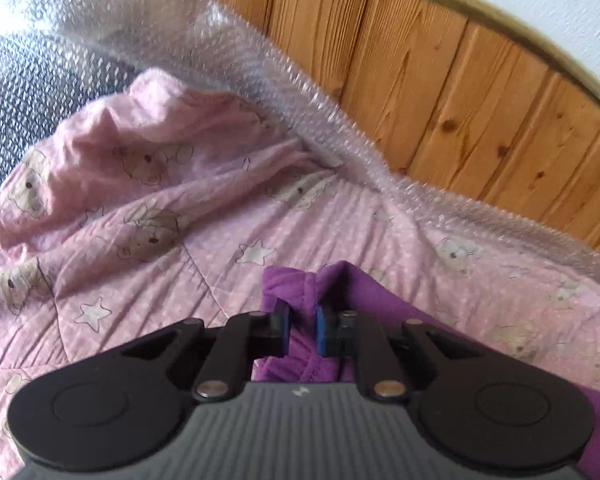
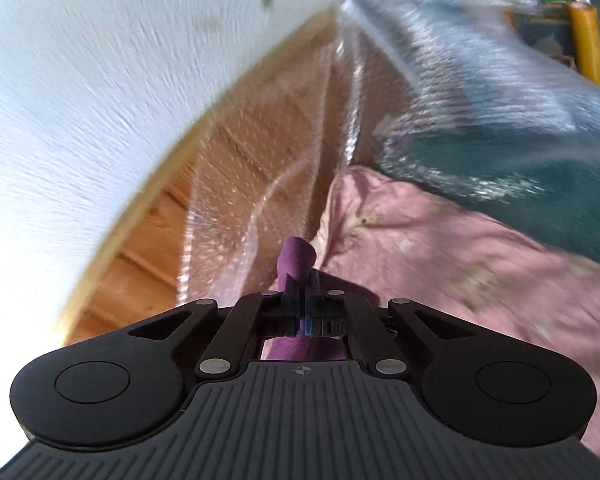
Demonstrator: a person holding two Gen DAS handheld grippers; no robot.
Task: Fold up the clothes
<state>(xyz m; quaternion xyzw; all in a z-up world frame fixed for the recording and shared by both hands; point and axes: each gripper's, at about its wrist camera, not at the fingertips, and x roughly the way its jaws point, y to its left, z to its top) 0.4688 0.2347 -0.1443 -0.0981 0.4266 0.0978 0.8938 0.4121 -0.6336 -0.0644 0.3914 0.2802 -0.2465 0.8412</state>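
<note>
A purple fleece garment (image 1: 372, 300) lies on a pink quilt (image 1: 172, 216) printed with bears and stars. My left gripper (image 1: 303, 330) is shut on a bunched fold of that garment, the cloth filling the narrow gap between its blue pads. In the right wrist view my right gripper (image 2: 306, 306) is shut on another part of the purple garment (image 2: 297, 258), and a rolled tip of the cloth sticks up past the fingers. That view is blurred by motion. The rest of the garment is hidden below both grippers.
Bubble wrap (image 1: 236, 40) lies along the quilt's far edge against a wooden panelled wall (image 1: 460, 92), with a white wall (image 2: 100, 80) above. A dark teal cloth (image 2: 500, 184) sits under bubble wrap beyond the quilt. A yellow post (image 2: 588, 36) stands far right.
</note>
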